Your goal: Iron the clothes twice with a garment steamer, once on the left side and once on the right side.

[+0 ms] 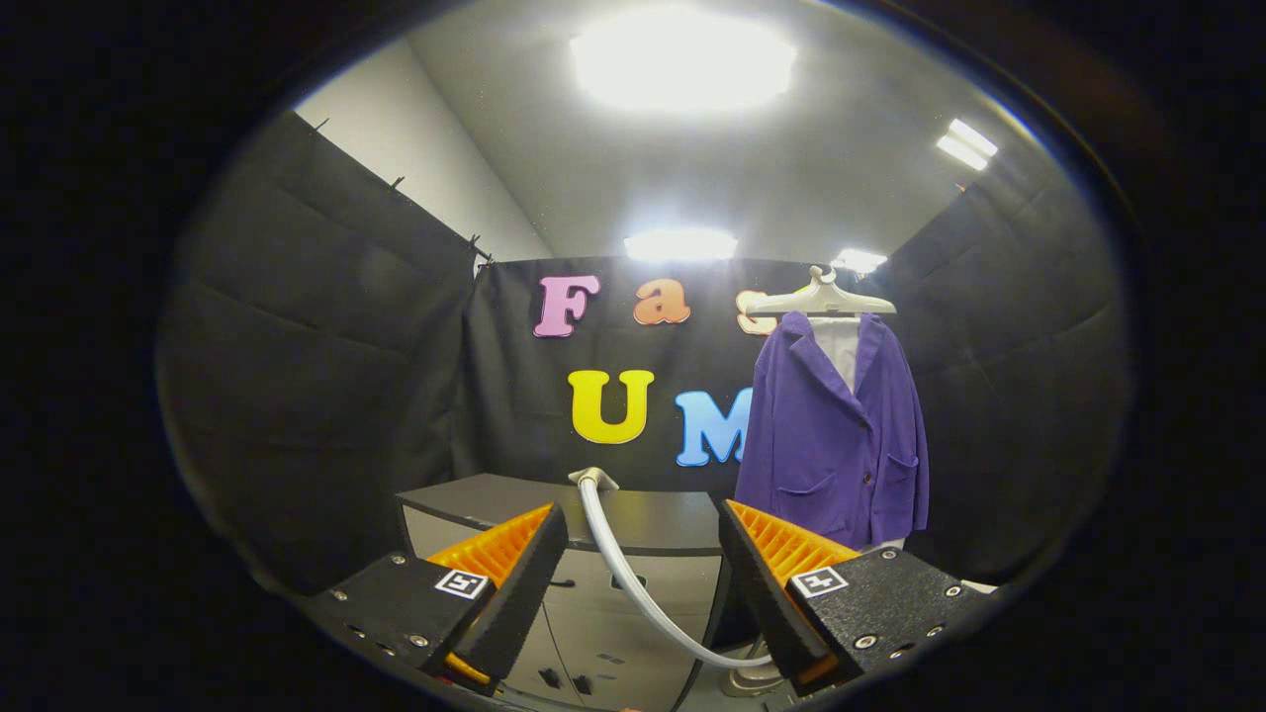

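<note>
Gripper [643,583] is hovering wide open, orange-ribbed fingers [499,549] gripping nothing — a white steamer hose [623,569] is curving through the gap between them. Purple jacket [836,435] is hanging on a pale hanger [821,297], beyond the right finger. Risk, as judged: fingers snagging the hose on approach, tugging it. Grey cabinet [554,504] is sitting ahead under ceiling lights [682,59] — black cloth walls are enclosing the booth.

A grey cabinet [633,554] with a dark top stands against the black booth wall [326,396]. Ceiling lights [682,59] shine above the cabinet.
</note>
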Tool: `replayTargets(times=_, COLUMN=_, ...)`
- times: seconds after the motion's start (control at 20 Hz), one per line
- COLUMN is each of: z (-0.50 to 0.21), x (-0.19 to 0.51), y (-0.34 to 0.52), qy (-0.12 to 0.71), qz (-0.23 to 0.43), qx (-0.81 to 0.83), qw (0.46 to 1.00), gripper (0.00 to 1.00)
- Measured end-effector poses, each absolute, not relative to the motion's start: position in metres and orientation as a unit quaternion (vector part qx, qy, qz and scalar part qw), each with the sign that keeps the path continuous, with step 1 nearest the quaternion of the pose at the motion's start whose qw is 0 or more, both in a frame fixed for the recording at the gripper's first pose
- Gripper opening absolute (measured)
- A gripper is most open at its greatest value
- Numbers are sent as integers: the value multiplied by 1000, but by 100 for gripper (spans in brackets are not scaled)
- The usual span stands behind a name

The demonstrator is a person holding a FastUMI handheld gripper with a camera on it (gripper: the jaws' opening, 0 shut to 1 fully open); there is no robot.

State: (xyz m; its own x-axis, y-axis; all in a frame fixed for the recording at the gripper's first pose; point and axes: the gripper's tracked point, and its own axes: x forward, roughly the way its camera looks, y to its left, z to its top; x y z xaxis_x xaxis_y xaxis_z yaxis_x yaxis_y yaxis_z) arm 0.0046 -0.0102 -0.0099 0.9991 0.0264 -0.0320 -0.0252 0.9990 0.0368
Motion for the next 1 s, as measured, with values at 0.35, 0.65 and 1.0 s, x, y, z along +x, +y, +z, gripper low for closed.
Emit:
replayTargets(times=0.35, z=-10, x=14, y=-32, qy=28, qz=0, qx=32, qw=999, gripper=94)
replayTargets(times=0.65, z=3, x=32, y=-58, qy=39, qz=-5, qx=31, qw=999, gripper=95)
replayTargets(times=1.0, z=45, x=74, y=-83, qy=35, qz=-10, qx=27, qw=999, gripper=94)
